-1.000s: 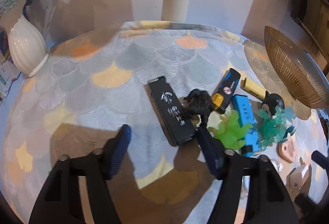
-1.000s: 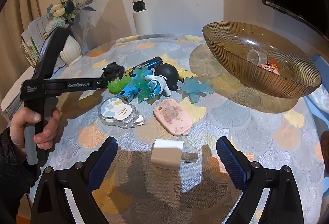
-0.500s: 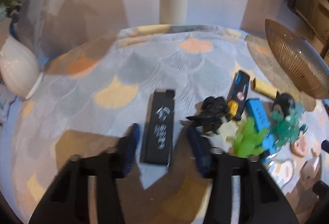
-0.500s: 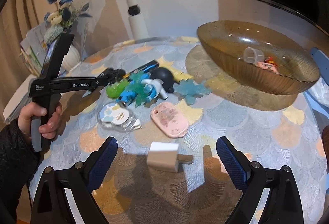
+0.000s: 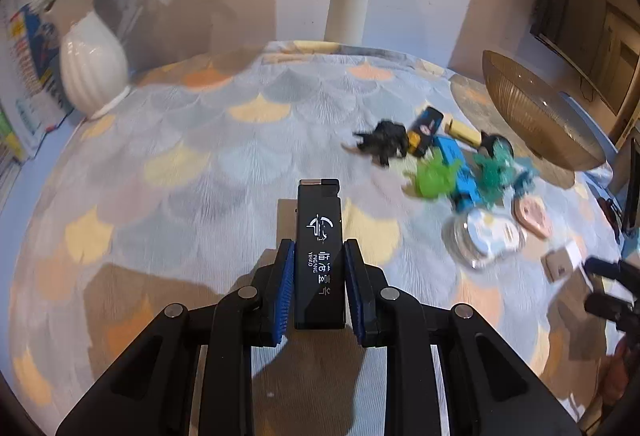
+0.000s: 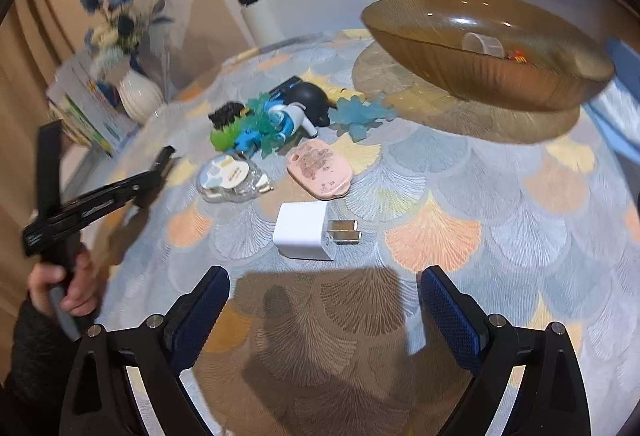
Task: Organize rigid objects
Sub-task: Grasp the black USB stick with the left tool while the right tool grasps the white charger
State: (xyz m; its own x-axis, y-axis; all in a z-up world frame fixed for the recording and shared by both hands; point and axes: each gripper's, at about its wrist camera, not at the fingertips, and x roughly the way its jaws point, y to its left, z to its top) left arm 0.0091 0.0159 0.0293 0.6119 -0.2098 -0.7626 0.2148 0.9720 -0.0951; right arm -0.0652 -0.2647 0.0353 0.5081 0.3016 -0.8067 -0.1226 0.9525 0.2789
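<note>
My left gripper (image 5: 319, 260) is shut on a flat black box with white lettering (image 5: 319, 232) and holds it above the table; it also shows at the left of the right wrist view (image 6: 160, 166). My right gripper (image 6: 322, 290) is open and empty, just short of a white plug adapter (image 6: 302, 235). Beyond it lie a pink flat case (image 6: 320, 167), a round clear packet (image 6: 230, 178) and a cluster of small toys (image 6: 272, 116). The amber ribbed glass bowl (image 6: 460, 72) stands at the back right, holding a small clear cup (image 6: 482, 45).
A white vase with flowers (image 5: 93, 64) and books stand at the table's left edge. A white pole (image 5: 347, 8) rises behind the table. The cluster includes a black figure (image 5: 382, 144), a green toy (image 5: 434, 176) and a blue box (image 5: 460, 172).
My left gripper has closed on the black box and lifted it away from the toy cluster, toward the left. My right gripper has moved closer to the white plug adapter.
</note>
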